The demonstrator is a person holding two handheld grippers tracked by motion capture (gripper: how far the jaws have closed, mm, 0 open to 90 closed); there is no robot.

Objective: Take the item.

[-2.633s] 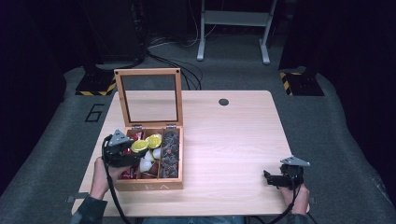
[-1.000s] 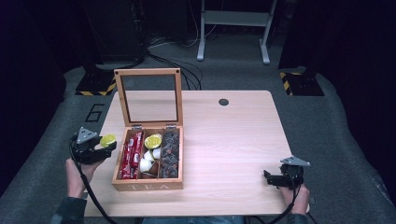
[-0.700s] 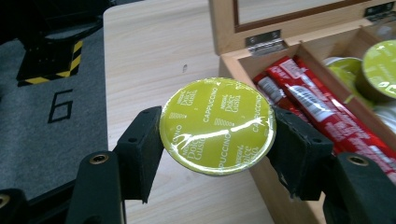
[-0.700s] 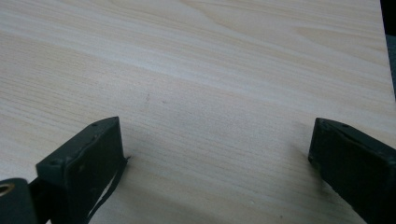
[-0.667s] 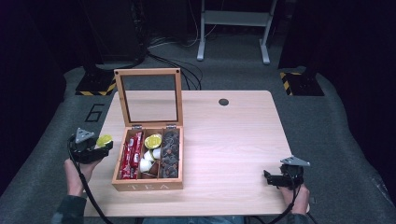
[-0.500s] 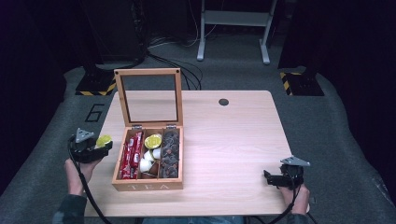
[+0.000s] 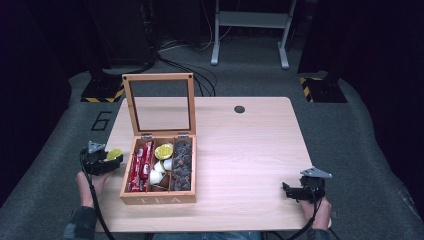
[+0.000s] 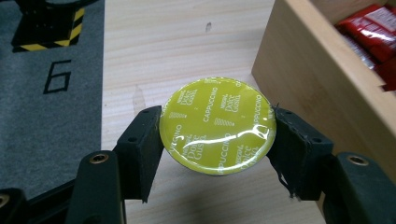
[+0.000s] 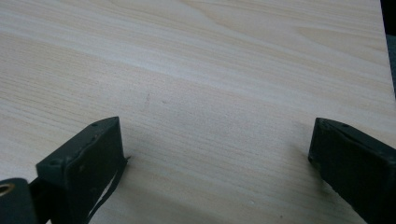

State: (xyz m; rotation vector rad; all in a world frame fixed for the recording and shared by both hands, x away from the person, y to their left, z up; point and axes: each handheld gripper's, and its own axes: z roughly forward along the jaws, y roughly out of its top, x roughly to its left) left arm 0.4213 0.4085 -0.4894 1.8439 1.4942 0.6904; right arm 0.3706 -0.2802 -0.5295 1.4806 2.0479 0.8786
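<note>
Left tool (image 8: 217, 140) pinches a yellow-green capsule (image 8: 217, 126) by its rim, one black pad on each side, foil lid facing up with "Cappuccino" printed across it; the capsule hangs over the left edge of the desk (image 7: 250, 145), just beside the outer wall of the wooden tea box (image 7: 159, 198); the box stands open, its glass-paned lid (image 7: 159, 102) upright at the back; inside, the left compartment holds red packets (image 7: 141, 165), the middle one holds another yellow capsule (image 7: 163, 151) with white pods (image 7: 158, 175) in front of it, the right one holds dark pods (image 7: 182, 162); right tool (image 9: 217, 149) rests at the desk's near right corner, well apart from the box, jaws spread wide over bare wood with nothing between them.
</note>
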